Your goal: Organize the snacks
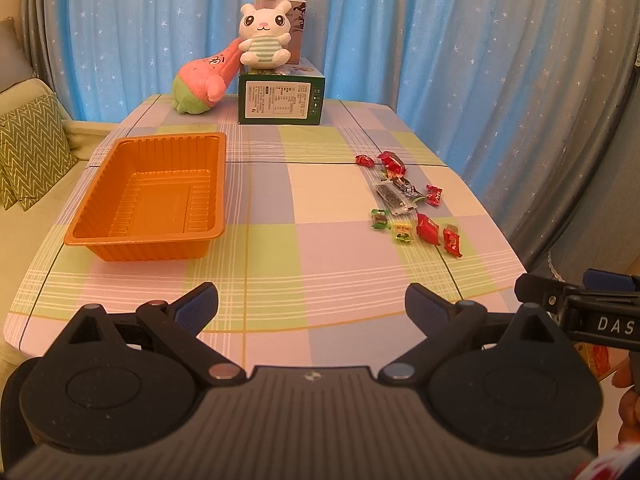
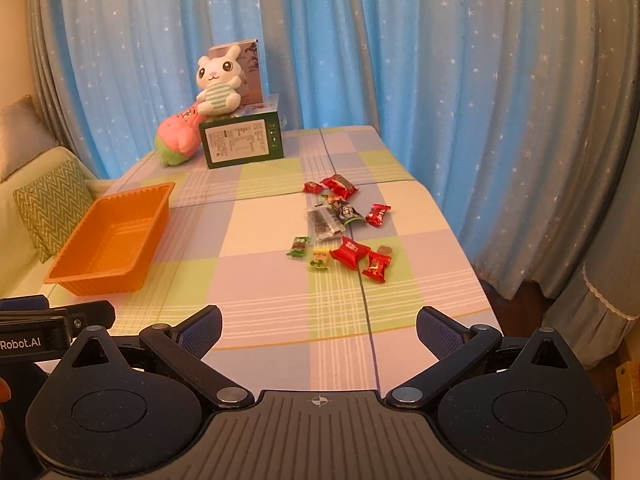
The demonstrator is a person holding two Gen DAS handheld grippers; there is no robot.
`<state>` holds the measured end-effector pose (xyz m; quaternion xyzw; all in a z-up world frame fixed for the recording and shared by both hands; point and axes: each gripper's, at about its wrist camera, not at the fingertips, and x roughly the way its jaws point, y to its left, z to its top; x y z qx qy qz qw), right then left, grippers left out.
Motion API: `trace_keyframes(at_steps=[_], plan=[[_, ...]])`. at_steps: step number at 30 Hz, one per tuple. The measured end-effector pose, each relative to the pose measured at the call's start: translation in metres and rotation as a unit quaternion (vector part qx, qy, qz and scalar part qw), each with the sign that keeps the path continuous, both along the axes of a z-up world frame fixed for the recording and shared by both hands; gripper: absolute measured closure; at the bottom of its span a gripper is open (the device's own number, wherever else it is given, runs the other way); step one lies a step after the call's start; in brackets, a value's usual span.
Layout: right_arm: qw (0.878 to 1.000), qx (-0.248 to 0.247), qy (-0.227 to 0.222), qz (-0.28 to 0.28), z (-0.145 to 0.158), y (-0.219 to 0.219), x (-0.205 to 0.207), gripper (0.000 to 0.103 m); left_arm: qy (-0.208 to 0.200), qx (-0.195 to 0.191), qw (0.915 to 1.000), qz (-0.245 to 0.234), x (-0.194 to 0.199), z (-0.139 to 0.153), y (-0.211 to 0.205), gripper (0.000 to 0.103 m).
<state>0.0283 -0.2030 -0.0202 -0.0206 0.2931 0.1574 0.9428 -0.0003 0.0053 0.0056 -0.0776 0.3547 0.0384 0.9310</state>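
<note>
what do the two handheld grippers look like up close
The left gripper and right gripper match: matte black bodies with ribbed grey centre plates marked by a small crosshair, round black discs on each side, silver pivot pins, and black fingers with textured blue pads. Side housings carry partial white lettering.

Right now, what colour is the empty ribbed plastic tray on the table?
The ribbed plastic tray is orange, clearest in the left wrist view.
</note>
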Motion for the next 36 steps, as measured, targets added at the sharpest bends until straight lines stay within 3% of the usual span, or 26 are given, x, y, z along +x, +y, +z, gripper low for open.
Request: trace_keyframes(at_steps=[36], plan=[[1.0,0.005,-0.001,-0.006,-0.0038,-0.004,0.0013,0.0,-0.003,0.001,1.0,-0.001,-0.0011,0.002,-0.0055,0.004]])
